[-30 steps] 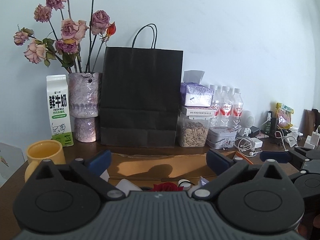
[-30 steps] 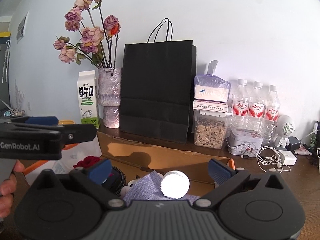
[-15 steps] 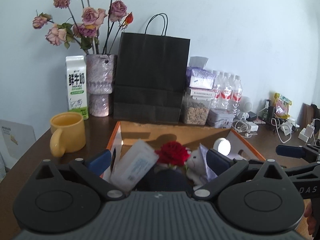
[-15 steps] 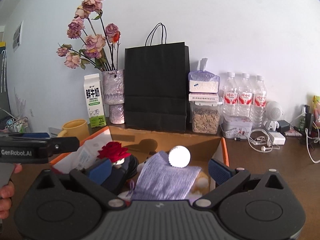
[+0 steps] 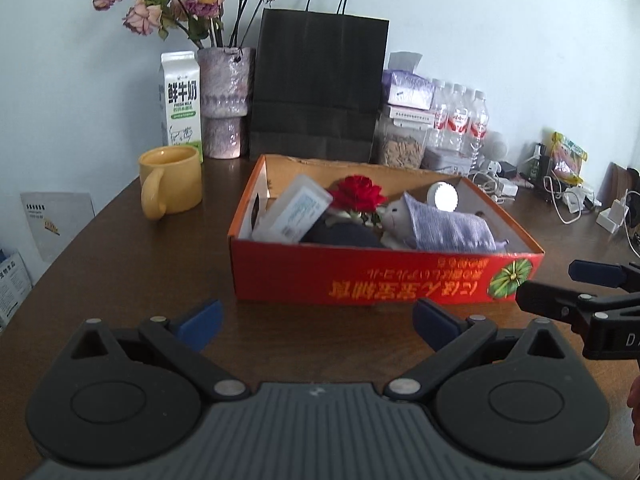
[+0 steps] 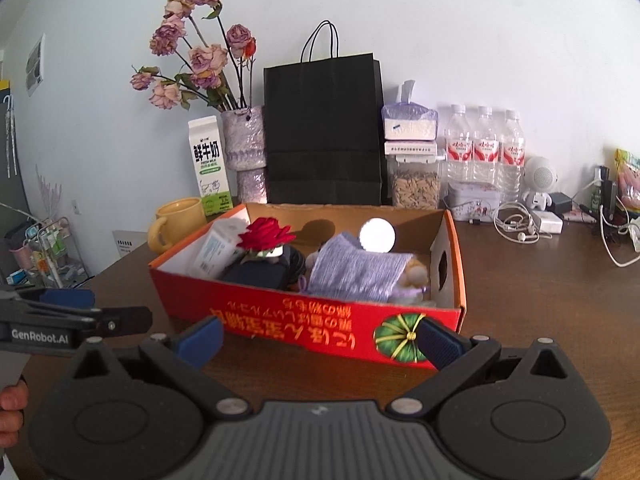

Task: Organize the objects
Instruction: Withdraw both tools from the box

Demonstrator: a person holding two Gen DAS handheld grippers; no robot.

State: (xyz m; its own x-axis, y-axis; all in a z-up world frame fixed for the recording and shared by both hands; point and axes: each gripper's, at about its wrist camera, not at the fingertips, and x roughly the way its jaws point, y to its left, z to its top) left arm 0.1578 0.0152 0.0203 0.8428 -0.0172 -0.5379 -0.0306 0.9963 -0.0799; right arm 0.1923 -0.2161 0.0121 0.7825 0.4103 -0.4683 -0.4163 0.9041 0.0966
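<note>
A red cardboard box (image 5: pixel 384 276) (image 6: pixel 320 320) stands on the brown table. Inside it lie a red rose (image 5: pixel 358 194) (image 6: pixel 266 234), a white packet (image 5: pixel 296 210), a dark pouch (image 5: pixel 340 236), a lilac cloth (image 5: pixel 448 226) (image 6: pixel 356 270) over a plush toy, and a white round cap (image 5: pixel 442 196) (image 6: pixel 377 235). My left gripper (image 5: pixel 316 322) hangs open and empty just in front of the box. My right gripper (image 6: pixel 316 338) is open too, empty, before the box's near right corner. Each gripper shows at the edge of the other's view.
A yellow mug (image 5: pixel 170 182) sits left of the box. Behind it along the wall stand a milk carton (image 5: pixel 180 100), a vase of dried roses (image 5: pixel 224 100), a black paper bag (image 5: pixel 316 88), a seed jar (image 6: pixel 414 184), water bottles (image 6: pixel 484 148) and cables (image 6: pixel 520 226).
Both grippers have pulled back from over the box toward the near table edge. The whole box now shows in front of them. Both stayed open and empty.
</note>
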